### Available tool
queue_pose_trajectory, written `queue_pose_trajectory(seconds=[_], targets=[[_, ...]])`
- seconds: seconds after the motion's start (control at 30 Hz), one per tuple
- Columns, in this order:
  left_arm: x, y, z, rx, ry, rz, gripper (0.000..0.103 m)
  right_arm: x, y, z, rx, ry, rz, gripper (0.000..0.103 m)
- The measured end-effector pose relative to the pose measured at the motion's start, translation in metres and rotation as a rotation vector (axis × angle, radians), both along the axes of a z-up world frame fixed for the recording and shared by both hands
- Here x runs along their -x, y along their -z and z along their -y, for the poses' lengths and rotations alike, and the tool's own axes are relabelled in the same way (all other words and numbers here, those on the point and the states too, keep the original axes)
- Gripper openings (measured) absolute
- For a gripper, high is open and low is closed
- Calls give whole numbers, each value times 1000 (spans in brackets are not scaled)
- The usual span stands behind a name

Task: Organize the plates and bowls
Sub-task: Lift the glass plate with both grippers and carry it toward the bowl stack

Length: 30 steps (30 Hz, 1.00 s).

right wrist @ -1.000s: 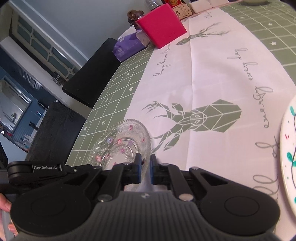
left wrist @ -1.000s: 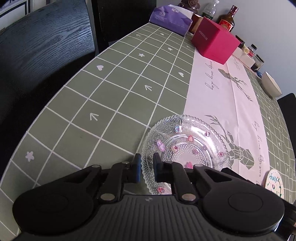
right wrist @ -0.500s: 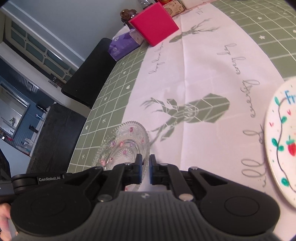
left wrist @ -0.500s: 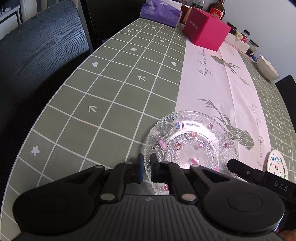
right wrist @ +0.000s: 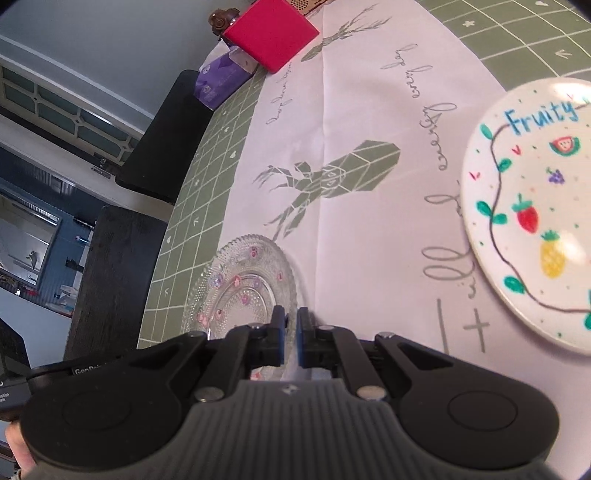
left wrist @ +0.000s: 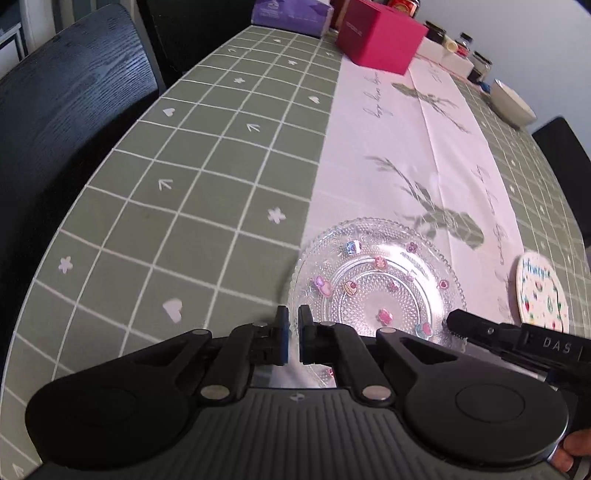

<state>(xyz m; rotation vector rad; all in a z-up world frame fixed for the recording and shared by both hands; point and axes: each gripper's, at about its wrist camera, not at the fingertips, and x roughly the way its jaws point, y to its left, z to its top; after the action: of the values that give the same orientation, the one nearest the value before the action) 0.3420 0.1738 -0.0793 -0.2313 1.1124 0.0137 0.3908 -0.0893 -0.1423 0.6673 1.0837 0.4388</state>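
We hold a clear round glass plate (left wrist: 376,291) with small pastel stickers from two sides, and we take it as our landmark. Our left gripper (left wrist: 290,334) is clenched on its near rim, the edge of the glass pinched between the blue-padded fingers. Our right gripper (right wrist: 290,338) is likewise clamped on the rim at the plate's opposite side, and its black body shows at the plate's right edge in the left wrist view. The plate sits over the seam where the green checked tablecloth (left wrist: 192,177) meets the white runner with a grey deer print (left wrist: 406,155); we cannot tell whether it is lifted. Beside the plate, on the runner, lies a white round ceramic plate painted with fruit and the word "Fruity" (right wrist: 532,206), apart from it. Far beyond the plate stand a pink cube-shaped box (left wrist: 380,35) and a cream bowl (left wrist: 511,101).
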Motion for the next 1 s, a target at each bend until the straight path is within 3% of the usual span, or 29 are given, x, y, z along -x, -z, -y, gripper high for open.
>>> queue_pose_trajectory(seconds=[0.13, 0.6, 0.73, 0.8, 0.93, 1.0], targets=[[18, -2, 18, -25, 55, -28, 5, 18, -6, 11, 30, -22, -31, 4], [99, -5, 63, 6, 101, -115, 6, 110, -24, 51, 142, -136, -146, 5], [114, -2, 64, 81, 150, -130, 6, 136, -24, 67, 136, -142, -147, 6], [120, 5, 60, 145, 167, -126, 14, 145, -22, 76, 112, -151, -100, 6], [121, 15, 46, 276, 77, -122, 19, 149, -16, 90, 59, -123, -34, 10], [118, 17, 42, 328, 53, -121, 29, 148, -13, 97, 23, -99, -16, 17]])
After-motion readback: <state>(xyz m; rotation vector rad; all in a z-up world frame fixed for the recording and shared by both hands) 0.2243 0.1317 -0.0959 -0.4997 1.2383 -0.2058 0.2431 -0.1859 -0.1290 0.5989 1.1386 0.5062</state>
